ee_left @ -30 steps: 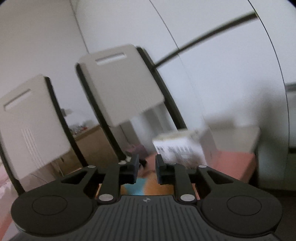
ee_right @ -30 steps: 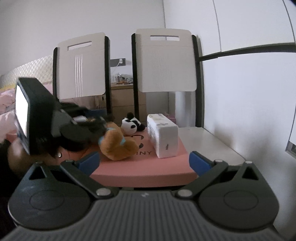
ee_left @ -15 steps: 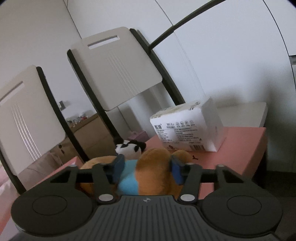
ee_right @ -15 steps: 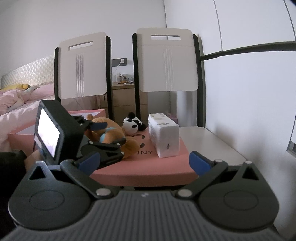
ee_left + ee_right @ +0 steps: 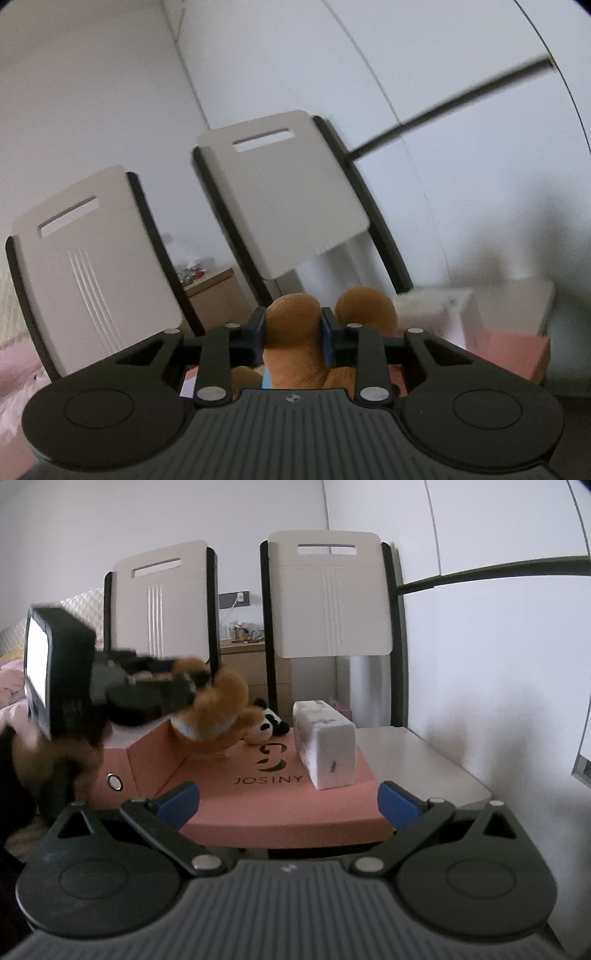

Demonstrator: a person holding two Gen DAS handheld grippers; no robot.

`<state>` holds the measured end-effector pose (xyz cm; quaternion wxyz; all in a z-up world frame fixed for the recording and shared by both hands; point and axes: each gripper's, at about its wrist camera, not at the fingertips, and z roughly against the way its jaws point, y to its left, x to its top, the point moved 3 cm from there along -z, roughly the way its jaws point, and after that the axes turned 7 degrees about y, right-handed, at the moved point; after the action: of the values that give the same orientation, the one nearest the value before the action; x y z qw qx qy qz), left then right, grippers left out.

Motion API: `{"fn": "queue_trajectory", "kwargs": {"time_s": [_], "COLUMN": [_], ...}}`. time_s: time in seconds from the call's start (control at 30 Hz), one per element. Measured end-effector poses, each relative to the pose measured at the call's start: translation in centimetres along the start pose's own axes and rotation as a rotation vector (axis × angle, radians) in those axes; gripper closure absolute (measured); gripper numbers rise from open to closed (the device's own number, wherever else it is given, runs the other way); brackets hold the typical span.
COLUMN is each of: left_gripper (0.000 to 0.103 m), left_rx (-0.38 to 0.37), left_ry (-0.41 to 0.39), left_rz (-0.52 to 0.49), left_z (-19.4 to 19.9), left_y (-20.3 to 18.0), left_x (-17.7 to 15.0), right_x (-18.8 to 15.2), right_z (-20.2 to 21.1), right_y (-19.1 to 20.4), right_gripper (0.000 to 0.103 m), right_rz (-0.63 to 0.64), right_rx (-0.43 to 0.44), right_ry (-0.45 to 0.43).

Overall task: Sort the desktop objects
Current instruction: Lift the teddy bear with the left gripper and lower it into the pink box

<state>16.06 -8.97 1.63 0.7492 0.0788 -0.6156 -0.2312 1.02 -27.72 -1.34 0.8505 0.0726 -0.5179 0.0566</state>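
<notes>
Fingers (image 5: 260,334) of the left gripper (image 5: 293,334) pinch the brown plush toy (image 5: 295,343), lifted above the pink box (image 5: 280,794). The right gripper (image 5: 288,799) hangs wide open and empty. Judgement: the soft limb may slip, so the person should carry it slowly and keep clear of the tissue pack (image 5: 325,742).

plush bear (image 5: 218,709): orange-brown, light-blue band | panda toy (image 5: 267,725): black-white | box lid (image 5: 280,794): pink | tissue pack (image 5: 325,753): white

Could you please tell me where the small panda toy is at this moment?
In the right wrist view, the panda toy lies on the pink box, between the brown plush held in the left tongs and the tissue pack.
</notes>
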Motion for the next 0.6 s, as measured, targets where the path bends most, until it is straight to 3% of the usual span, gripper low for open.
{"fn": "queue_trajectory", "kwargs": {"time_s": [0.23, 0.4, 0.6], "left_gripper": [0.072, 0.072, 0.072], "left_rx": [0.025, 0.092, 0.151], "left_ry": [-0.06, -0.131, -0.108], "left_rz": [0.096, 0.152, 0.23], "left_z": [1.1, 3.0, 3.7], "left_y": [4.5, 8.3, 11.5], "left_x": [2.9, 4.3, 1.5], "right_x": [0.1, 0.5, 1.1], "right_z": [-0.7, -1.7, -2.7], "right_y": [2.0, 3.7, 6.2], "right_gripper": [0.0, 0.0, 0.0], "right_rz": [0.051, 0.061, 0.072], "right_rx": [0.0, 0.027, 0.099], "right_ry": [0.013, 0.016, 0.012]}}
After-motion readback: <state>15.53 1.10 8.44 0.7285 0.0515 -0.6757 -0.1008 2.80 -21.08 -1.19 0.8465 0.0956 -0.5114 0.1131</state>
